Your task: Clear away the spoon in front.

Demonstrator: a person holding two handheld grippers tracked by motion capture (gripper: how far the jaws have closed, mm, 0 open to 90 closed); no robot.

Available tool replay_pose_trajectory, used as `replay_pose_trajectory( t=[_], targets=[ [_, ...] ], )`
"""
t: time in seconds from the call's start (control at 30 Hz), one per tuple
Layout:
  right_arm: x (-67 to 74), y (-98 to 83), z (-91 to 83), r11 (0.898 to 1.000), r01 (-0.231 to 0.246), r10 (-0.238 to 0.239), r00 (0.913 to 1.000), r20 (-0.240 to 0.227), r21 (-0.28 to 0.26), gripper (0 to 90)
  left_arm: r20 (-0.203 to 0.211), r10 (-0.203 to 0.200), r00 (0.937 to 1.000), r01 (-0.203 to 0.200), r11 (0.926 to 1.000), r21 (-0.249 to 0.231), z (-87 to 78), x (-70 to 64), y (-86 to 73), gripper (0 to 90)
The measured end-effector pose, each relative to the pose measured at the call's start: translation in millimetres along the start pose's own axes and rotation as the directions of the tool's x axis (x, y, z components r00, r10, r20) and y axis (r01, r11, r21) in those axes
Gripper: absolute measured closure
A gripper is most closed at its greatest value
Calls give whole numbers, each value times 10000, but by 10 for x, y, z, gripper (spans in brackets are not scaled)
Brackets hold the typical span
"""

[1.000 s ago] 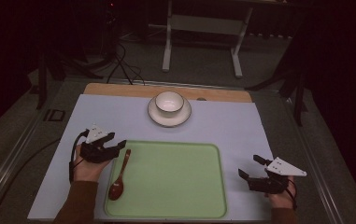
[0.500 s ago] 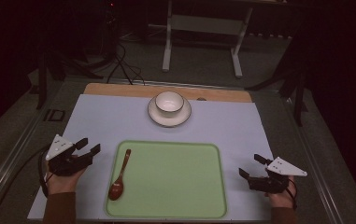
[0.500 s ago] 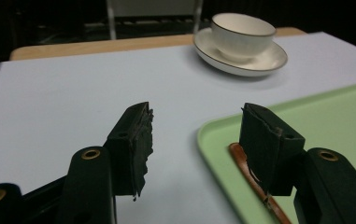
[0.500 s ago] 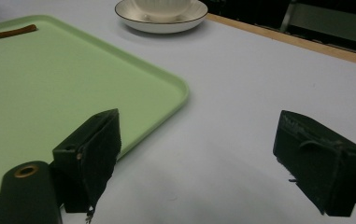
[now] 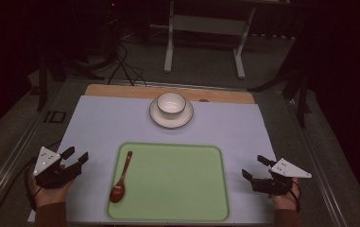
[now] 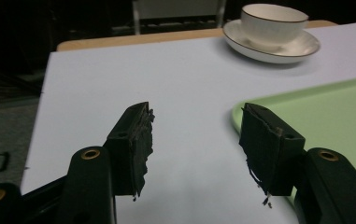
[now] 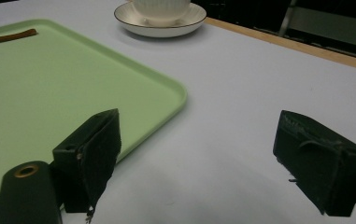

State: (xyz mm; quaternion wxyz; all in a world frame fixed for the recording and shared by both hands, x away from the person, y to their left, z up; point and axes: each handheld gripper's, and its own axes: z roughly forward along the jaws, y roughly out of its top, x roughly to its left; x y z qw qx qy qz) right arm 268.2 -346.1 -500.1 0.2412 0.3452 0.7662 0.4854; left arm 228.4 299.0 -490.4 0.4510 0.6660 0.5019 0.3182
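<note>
Pale tabletop [image 5: 97,123] amid dark room, both claws, left [image 5: 76,158] and right [image 5: 255,166], released, empty.

High view: fixed overhead, near desk [image 5: 97,123] edge, facing forward and down, far. Left gripper view: low, close above desk surface, looks along left tongs [image 6: 194,149] toward cup on saucer [image 6: 271,32]. Right gripper view: low, close, facing across green tray [image 7: 49,79]. All three share tray and saucer.
</note>
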Motion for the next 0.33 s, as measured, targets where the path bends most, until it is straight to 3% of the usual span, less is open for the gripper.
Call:
replay_pose_trajectory(
  t=[0.33],
  targets=[
    [-6,10,-24,9997,21,-15,9997,235,-244,147,-169,2,9999,-4,10000,-100,9,4,-14,434]
  ],
)
